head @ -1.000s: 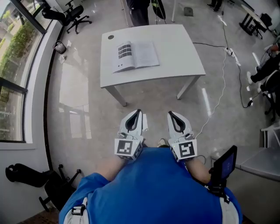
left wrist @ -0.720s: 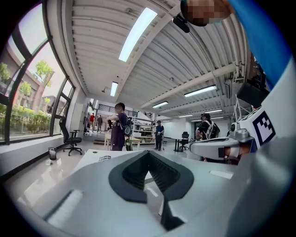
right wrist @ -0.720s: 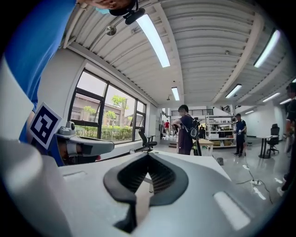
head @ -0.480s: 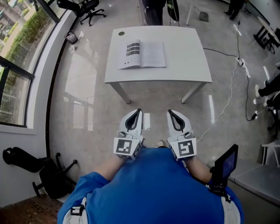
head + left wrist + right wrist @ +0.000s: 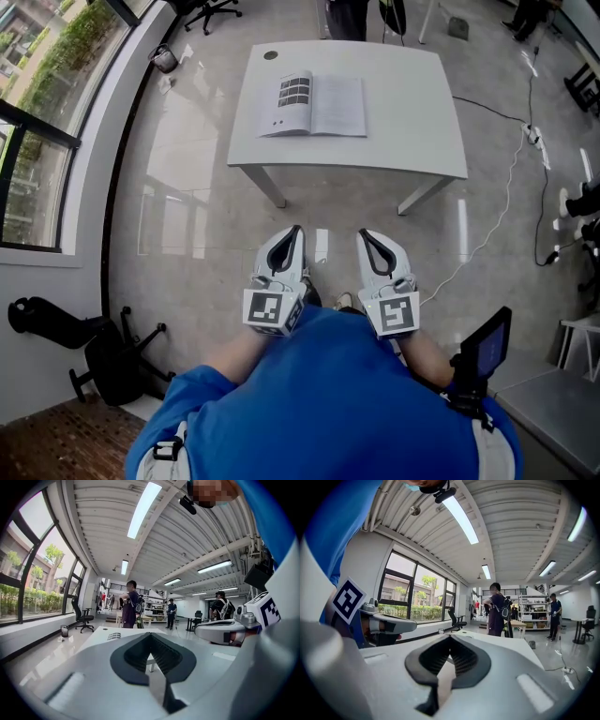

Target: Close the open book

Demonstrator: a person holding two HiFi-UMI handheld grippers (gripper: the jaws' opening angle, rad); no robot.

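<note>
Left gripper: jaws closed tip to tip, nothing between them. Held low and close in front of a blue shirt, pointing toward the table, marker cube at the rear.

Right gripper: jaws likewise pressed together, empty. Just beside the left gripper, roughly parallel to it, not touching.

Book: lying open and flat, pages up, on the white table. Well ahead of both grippers and apart from them, a little toward the left gripper's side. Dark printed blocks on the page farther left, plain text on the other.

Table: straight ahead of both grippers, glossy grey floor between. Small dark round spot at the far left corner, beyond the book.

Window wall: off to the left of the left gripper.

Black bag: on the floor, left of the left gripper and near the shirt.

Cable: on the floor, ahead and to the right of the right gripper.

Standing person with backpack: beyond the table's far edge, in both gripper views.
</note>
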